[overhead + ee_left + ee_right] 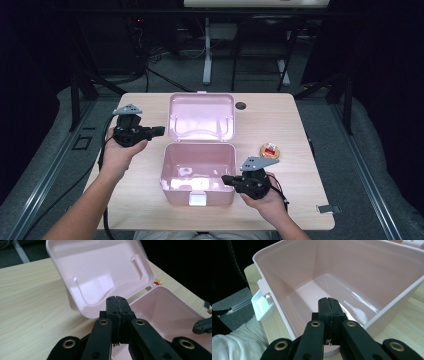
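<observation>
The pink plastic lunch box [199, 172] is seen already open on the pale wooden tabletop [145, 200], its hinged lid [201, 116] laid back and its inside bare. A small round orange-rimmed item [269, 150] lies on the tabletop to the box's right; putting it in and closing are judged still undone. The left tool [159, 131] is held clenched on nothing just left of the lid; the right tool [226, 178], likewise clenched and empty, is poised over the box's near right rim.

Glossy pink plastic box [199, 172], wood-grain table [290, 125]
</observation>
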The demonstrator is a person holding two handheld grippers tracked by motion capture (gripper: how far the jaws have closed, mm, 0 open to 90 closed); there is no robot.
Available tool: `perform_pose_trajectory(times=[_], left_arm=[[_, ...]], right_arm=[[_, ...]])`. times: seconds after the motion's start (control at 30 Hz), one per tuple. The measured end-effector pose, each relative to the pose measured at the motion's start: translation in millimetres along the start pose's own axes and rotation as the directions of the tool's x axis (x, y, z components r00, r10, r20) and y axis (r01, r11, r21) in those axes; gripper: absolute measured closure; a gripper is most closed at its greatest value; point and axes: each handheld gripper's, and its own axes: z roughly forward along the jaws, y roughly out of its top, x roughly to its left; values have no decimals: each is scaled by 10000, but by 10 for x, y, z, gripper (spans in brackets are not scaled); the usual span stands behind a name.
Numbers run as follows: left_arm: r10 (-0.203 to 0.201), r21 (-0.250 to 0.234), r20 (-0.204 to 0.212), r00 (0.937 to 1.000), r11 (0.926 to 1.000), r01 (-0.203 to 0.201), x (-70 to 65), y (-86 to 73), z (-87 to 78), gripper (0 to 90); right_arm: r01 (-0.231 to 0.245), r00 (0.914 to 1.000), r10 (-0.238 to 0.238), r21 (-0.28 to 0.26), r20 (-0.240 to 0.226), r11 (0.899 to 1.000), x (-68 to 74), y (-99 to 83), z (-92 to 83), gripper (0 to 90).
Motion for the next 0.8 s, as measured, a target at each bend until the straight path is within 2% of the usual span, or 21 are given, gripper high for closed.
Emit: perform_pose_trajectory(times=[0.1, 0.13, 0.23, 0.43, 0.5, 0.63, 0.8], left_arm=[[-30, 5, 51, 10000, 10000, 30, -4, -54, 13, 900], [-79, 3, 94, 9999, 10000, 79, -4, -70, 17, 900], [15, 16, 0, 10000, 10000, -15, -7, -118, 23, 900], [-283, -153, 89, 9996, 9995, 285, 22, -213, 9, 896], [-313, -33, 79, 9995, 9995, 314, 49, -241, 14, 883], [-220, 136, -310, 9993, 9997, 225, 68, -294, 30, 858], [-107, 185, -339, 9994, 9998, 114, 72, -342, 31, 800]], right_arm=[[33, 10000, -34, 6, 40, 10000, -5, 0, -5, 900], [-58, 9999, 58, -5, -151, 10000, -11, -3, -3, 900], [-17, 10000, 17, -35, -90, 10000, -11, -5, -2, 900], [-33, 10000, 33, 7, -70, 10000, -9, 2, 0, 900], [-36, 10000, 36, -17, -46, 10000, -7, 3, 3, 900], [17, 10000, -17, -2, -18, 10000, -4, 4, 1, 900], [47, 9999, -47, 20, -118, 10000, 15, 10, -5, 877]])
